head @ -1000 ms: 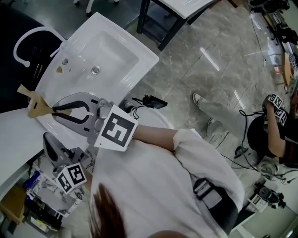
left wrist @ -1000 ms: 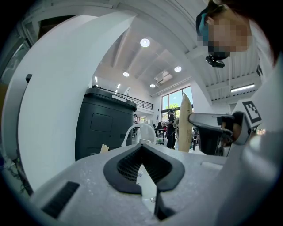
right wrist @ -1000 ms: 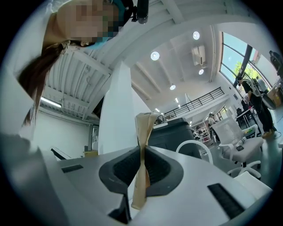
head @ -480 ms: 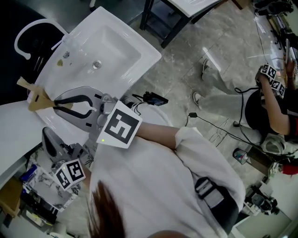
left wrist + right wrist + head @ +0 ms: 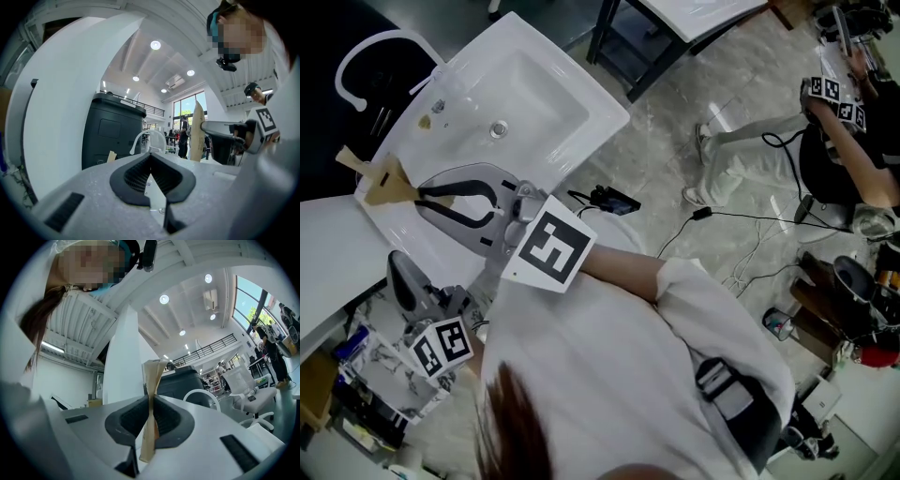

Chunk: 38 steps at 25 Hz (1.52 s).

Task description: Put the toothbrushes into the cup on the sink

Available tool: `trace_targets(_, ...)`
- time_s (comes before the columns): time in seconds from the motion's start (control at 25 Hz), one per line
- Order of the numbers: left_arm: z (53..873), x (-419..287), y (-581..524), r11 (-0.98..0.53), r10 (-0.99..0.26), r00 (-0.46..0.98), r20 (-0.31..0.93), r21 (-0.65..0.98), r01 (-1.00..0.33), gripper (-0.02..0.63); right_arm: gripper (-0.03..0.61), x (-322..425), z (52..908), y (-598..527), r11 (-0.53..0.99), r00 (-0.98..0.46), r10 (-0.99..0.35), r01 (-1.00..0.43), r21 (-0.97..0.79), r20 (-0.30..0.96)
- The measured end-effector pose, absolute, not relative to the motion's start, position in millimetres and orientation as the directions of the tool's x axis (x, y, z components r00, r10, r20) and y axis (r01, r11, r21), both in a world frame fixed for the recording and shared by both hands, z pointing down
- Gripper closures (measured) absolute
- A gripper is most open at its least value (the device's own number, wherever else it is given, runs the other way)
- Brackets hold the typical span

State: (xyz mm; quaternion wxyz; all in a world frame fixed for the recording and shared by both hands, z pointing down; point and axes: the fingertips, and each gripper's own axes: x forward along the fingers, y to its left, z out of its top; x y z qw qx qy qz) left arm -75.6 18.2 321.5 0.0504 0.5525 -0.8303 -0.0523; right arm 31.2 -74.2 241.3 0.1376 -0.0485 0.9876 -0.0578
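Your right tool (image 5: 422,195) is clamped tight on a tan packet (image 5: 382,180), its jaws pressed flat against the packet's narrow middle so that the tan ends stick out above and below the pads. You are holding that packet at the rim of the sink (image 5: 595,117), on the side where the sink meets the white tabletop (image 5: 328,253), well away from the drain (image 5: 498,130) in the middle of the basin. The packet's wider end fans out beyond the sink's rim, towards the dark area behind it. Your right tool's marker cube (image 5: 551,248) hangs past the sink's near edge, above your sleeve. Your left tool (image 5: 150,157) is closed with nothing in it, its pad tips meeting. It sits off the sink altogether, out past the near edge and lower than the right tool, with its own marker cube (image 5: 441,349) closer to you. A small tan piece (image 5: 424,122) lies on the sink's back ledge just beside the metal tap fitting (image 5: 439,106). On the floor off the sink's near corner lies a small black device (image 5: 609,200), and further from the sink, across the floor, another person (image 5: 844,122) is sitting.
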Motion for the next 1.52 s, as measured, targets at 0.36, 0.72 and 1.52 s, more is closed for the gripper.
trace_targets(0.36, 331, -72, 12, 0.396, -0.918, -0.395, 0.033, 0.155, -0.905, 0.598, 0.546, 33, 251, -88, 0.974, -0.961, -0.135, -0.083, -0.211, -0.243)
trace_targets(0.72, 336, -119, 13, 0.365, -0.931, -0.361, 0.052, 0.175, -0.914, 0.598, 0.546, -7, 246, -99, 0.975, -0.956, -0.188, -0.155, -0.158, -0.223)
trace_targets(1.52, 379, -192, 36, 0.281, -0.959, -0.259, 0.113, 0.272, -0.920, 0.598, 0.546, -150, 227, -106, 0.978, -0.945, -0.196, -0.168, -0.125, -0.261)
